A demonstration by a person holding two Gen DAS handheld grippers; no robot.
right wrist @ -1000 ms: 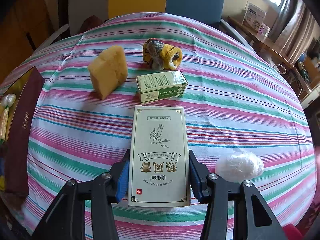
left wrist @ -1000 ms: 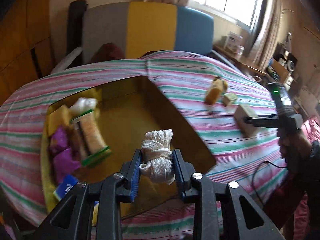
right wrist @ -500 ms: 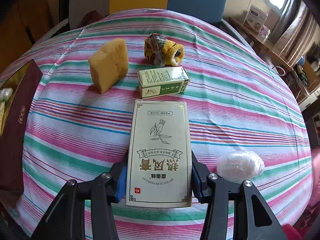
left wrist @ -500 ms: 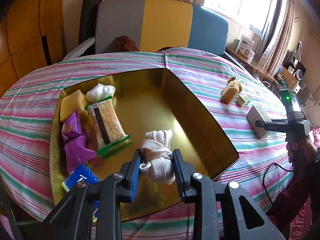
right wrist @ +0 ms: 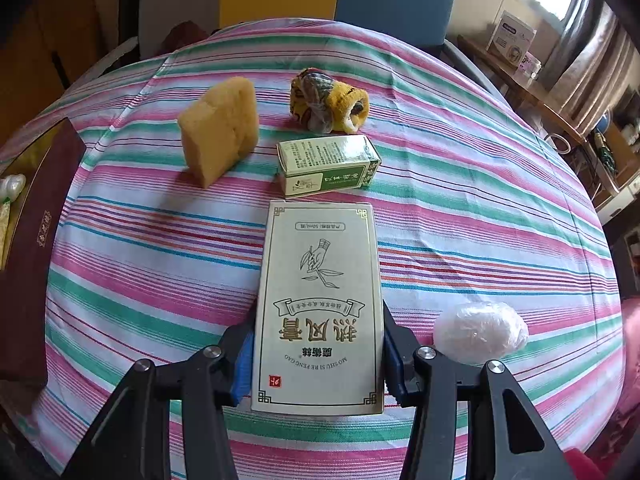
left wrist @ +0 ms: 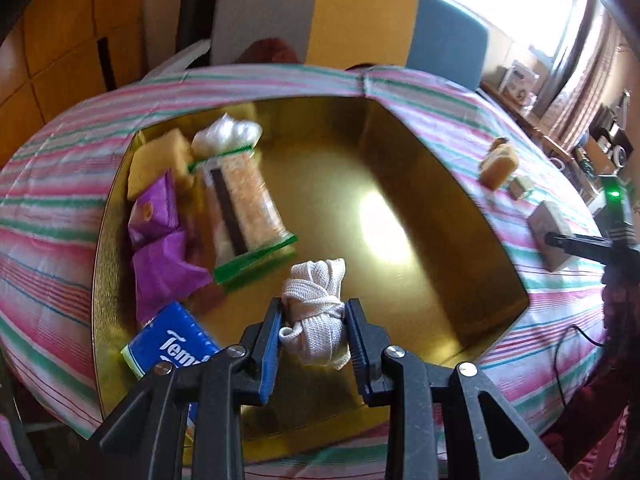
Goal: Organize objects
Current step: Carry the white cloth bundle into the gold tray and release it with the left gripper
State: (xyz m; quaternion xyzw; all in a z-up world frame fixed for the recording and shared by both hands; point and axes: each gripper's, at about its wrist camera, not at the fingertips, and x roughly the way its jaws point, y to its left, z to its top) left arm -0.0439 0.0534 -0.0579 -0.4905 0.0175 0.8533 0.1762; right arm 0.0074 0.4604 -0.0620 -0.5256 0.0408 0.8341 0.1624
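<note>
The left gripper (left wrist: 313, 334) has its fingers (left wrist: 270, 354) closed on a bundle of white woven rope (left wrist: 316, 314), held above the near part of a gold box (left wrist: 436, 184) that sits on the striped counter (left wrist: 60, 208). Down the box's left side lie a yellow sponge (left wrist: 158, 162), a crumpled white plastic bag (left wrist: 228, 134), a clear snack packet with green ends (left wrist: 248, 212), purple wrappers (left wrist: 160, 240) and a blue tissue pack (left wrist: 172, 346). The right gripper (right wrist: 318, 354) has its fingers clamped on the two long sides of a cream carton with Chinese lettering (right wrist: 318, 300); I can't quite tell whether the carton rests on the counter or is lifted just off it. Beyond its far end lies a small green box (right wrist: 326, 166), with an upright tan sponge (right wrist: 218, 128) to the left and a yellow and black knitted roll (right wrist: 326, 102) behind. A white plastic-wrapped ball (right wrist: 480, 332) sits just right of the gripper.
</note>
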